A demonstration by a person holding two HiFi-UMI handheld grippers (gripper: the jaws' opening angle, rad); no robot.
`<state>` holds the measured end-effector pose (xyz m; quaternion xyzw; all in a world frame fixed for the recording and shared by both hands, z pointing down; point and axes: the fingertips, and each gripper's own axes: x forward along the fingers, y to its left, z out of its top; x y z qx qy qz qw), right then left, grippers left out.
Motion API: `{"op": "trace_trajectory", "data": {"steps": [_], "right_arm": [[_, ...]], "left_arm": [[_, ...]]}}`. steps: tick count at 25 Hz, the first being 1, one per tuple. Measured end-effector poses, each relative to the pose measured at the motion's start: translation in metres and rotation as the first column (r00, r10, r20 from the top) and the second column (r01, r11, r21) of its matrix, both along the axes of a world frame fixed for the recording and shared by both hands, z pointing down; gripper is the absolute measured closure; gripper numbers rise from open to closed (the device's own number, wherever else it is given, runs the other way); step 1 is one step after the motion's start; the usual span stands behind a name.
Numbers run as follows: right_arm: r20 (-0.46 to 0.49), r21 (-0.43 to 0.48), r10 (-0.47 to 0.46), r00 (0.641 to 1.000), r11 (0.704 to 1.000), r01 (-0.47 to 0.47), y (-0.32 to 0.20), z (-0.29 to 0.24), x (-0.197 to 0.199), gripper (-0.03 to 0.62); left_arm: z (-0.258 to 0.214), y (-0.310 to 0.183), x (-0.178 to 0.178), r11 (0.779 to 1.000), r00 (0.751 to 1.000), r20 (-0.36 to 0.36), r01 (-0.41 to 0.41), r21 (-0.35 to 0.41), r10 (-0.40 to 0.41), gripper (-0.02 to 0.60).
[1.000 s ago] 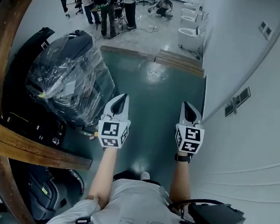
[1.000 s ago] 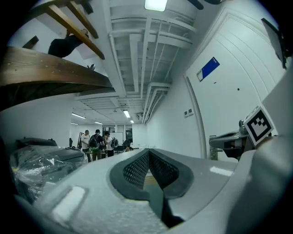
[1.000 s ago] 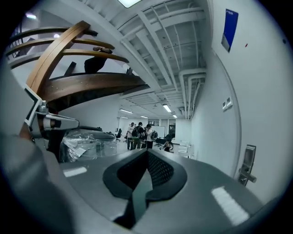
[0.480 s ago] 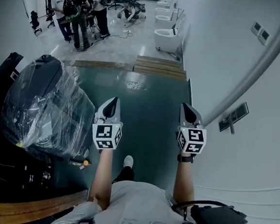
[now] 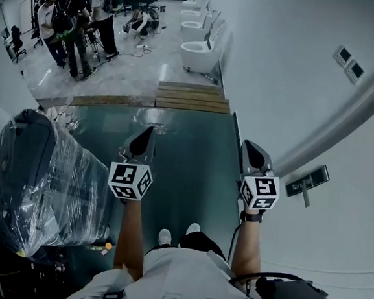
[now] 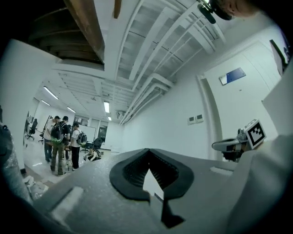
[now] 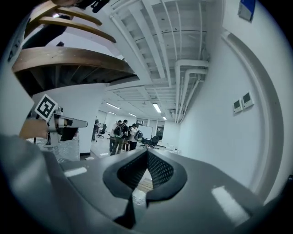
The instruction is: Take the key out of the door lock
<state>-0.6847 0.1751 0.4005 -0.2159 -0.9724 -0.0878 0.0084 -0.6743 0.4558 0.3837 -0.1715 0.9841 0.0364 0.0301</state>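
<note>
The grey two-jaw left gripper (image 5: pixel 148 134) and right gripper (image 5: pixel 247 148) are held with jaws pressed together on nothing; key and lock are seen in no view, so the approach is judged in hand, and the lock must be located before the jaws are spread.

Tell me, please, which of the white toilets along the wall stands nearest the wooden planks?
The frontmost toilet, just beyond the planks; the others line up farther behind it.
</note>
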Motion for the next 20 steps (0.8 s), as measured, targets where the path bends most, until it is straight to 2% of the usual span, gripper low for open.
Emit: {"op": "trace_trajectory", "data": {"steps": [3, 5, 8, 11, 13, 16, 18, 20], "right_arm": [[-0.007, 0.002, 0.053, 0.999, 0.999, -0.053, -0.025, 0.008, -0.023, 0.589], [-0.020, -0.024, 0.102, 0.995, 0.994, -0.103, -0.050, 0.016, -0.041, 0.589], [-0.041, -0.029, 0.167, 0.985, 0.985, -0.169, -0.092, 0.023, -0.082, 0.589], [-0.017, -0.031, 0.224, 0.975, 0.974, -0.224, -0.136, 0.011, -0.114, 0.589], [0.004, -0.052, 0.264, 0.965, 0.963, -0.263, -0.167, 0.000, -0.123, 0.589], [0.011, -0.060, 0.342, 0.940, 0.938, -0.341, -0.209, -0.002, -0.122, 0.589], [-0.003, -0.072, 0.416, 0.910, 0.907, -0.415, -0.241, 0.006, -0.115, 0.589], [-0.022, -0.080, 0.504, 0.863, 0.860, -0.504, -0.274, 0.015, -0.102, 0.589]], "left_arm": [[0.015, -0.028, -0.037, 0.998, 1.000, -0.011, -0.023, -0.054, 0.022, 0.580], [0.023, -0.057, -0.069, 0.993, 0.997, -0.011, -0.079, -0.083, 0.079, 0.580], [0.027, -0.114, -0.122, 0.976, 0.982, -0.008, -0.188, -0.111, 0.188, 0.580], [0.019, -0.179, -0.166, 0.949, 0.956, 0.000, -0.292, -0.118, 0.294, 0.580], [0.013, -0.223, -0.187, 0.920, 0.931, 0.007, -0.361, -0.153, 0.366, 0.581], [0.016, -0.285, -0.209, 0.863, 0.882, -0.006, -0.462, -0.203, 0.471, 0.581], [0.023, -0.326, -0.222, 0.814, 0.835, -0.032, -0.543, -0.208, 0.549, 0.581], [0.028, -0.372, -0.232, 0.751, 0.771, -0.049, -0.631, -0.192, 0.635, 0.581]]}}
